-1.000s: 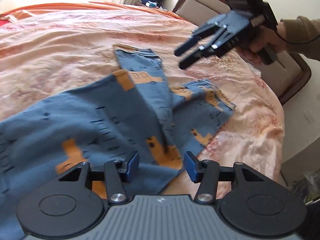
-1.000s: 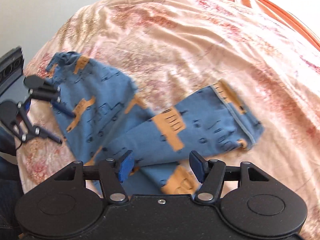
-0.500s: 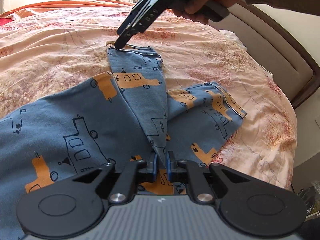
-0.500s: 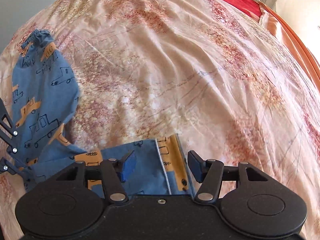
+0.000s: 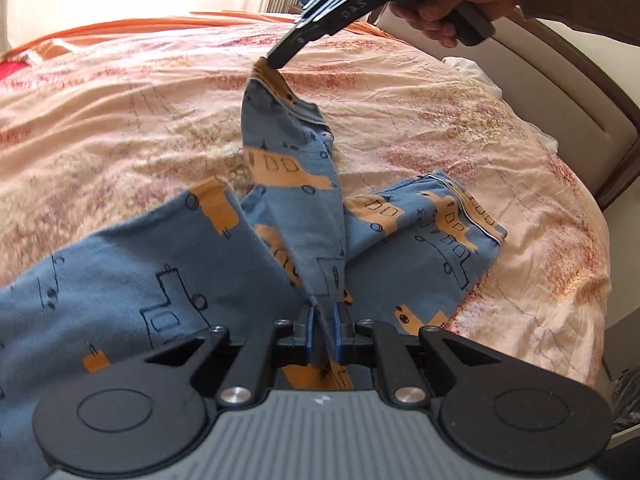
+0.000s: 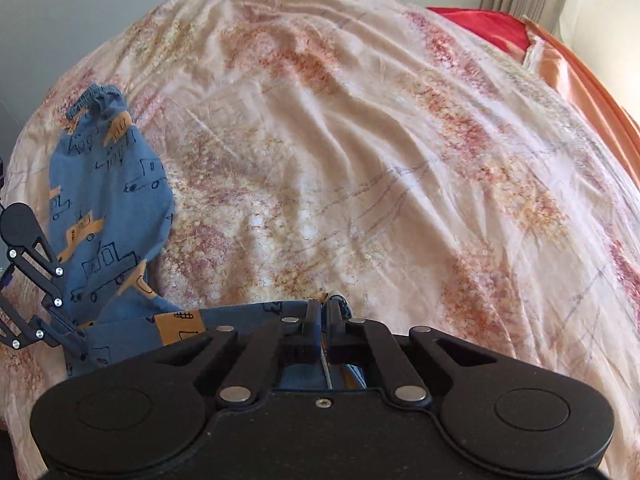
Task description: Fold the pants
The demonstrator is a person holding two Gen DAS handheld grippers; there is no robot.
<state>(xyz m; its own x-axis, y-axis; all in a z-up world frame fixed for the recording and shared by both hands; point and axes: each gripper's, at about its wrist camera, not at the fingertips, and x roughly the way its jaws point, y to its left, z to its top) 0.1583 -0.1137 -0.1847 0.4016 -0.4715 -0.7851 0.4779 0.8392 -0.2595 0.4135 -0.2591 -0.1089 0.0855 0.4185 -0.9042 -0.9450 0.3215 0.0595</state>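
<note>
Left wrist view, left to right. The pants (image 5: 132,264), blue with orange vehicle prints, are lying on the bedspread (image 5: 120,120), a peach cover with a reddish floral pattern; the broad seat portion is spreading toward 8 o'clock. At 6 o'clock the left gripper (image 5: 323,334) is pinching a ridge of the pants fabric, its blue pads nearly together with cloth between them. From that pinch one pant leg (image 5: 296,184) is rising toward 12 o'clock, lifted clear of the cover at its far end. There the right gripper (image 5: 276,58) is clamping the hem of that leg; the person's right hand (image 5: 444,12) is holding its handle at 1 o'clock. The other pant leg (image 5: 432,236) is lying flat toward 3 o'clock, its cuff near the bed edge. A padded headboard (image 5: 560,92) is standing at 2 o'clock.

Right wrist view, left to right. The left gripper's linkage (image 6: 36,276) is showing at 9 o'clock, against the pants cloth. The elastic waistband (image 6: 96,98) is lying bunched at 10 o'clock. At 6 o'clock the right gripper's narrow jaws are gripping the leg hem (image 6: 326,300) between them. Rumpled bedspread is filling the view from 12 to 3 o'clock, with a red pillow (image 6: 480,26) at 1 o'clock.
</note>
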